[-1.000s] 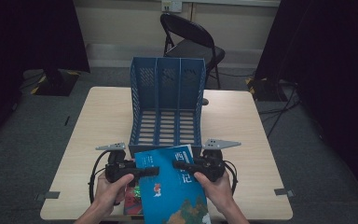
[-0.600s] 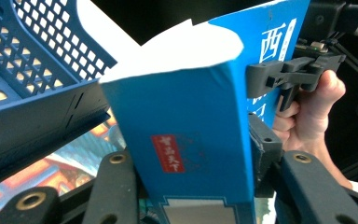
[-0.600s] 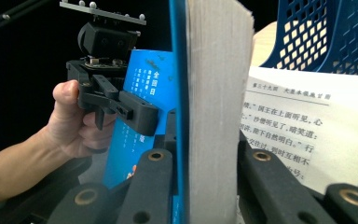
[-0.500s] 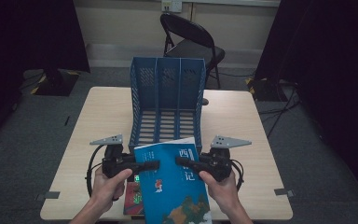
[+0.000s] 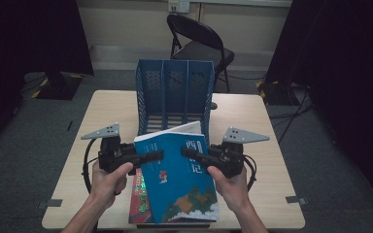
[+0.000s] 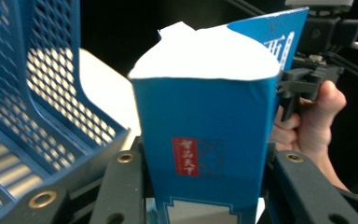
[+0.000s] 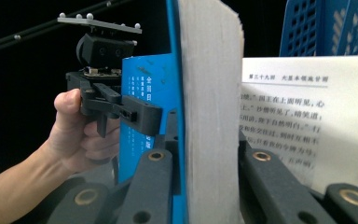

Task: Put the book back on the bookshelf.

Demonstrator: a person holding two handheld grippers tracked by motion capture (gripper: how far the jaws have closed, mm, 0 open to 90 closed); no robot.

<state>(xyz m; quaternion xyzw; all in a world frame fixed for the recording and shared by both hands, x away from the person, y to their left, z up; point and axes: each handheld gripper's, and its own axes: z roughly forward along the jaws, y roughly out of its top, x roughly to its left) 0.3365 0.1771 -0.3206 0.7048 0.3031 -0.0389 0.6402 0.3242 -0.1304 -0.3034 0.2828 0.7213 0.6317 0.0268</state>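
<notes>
Now that the blue book (image 5: pixel 177 177) is up off the red book (image 5: pixel 137 199), you have the hard part of the pick-up done. A second ago it lies flat on the red one; now its far end tips up toward the blue file rack (image 5: pixel 175 94).

On the left, your left gripper (image 5: pixel 151 156) has just been closing its jaws, and the book's spine edge sits between them. In the left gripper view the black jaws stand tight on both sides of the blue cover (image 6: pixel 205 154), so it pinches the book.

In the middle, the book hangs between your two hands, over the near part of the table (image 5: pixel 104 104), just in front of the rack. Some white pages fan open at its far end.

On the right, your right gripper (image 5: pixel 190 154) pinches the book from the page side. In the right gripper view its jaws press the thick block of pages (image 7: pixel 209 116) and the blue cover together, while one loose page (image 7: pixel 303 116) with print stands apart from them.

Both grips look firm, so I think you can carry the book to a slot in the rack next. Watch the loose pages; they may catch on a rack wall.
</notes>
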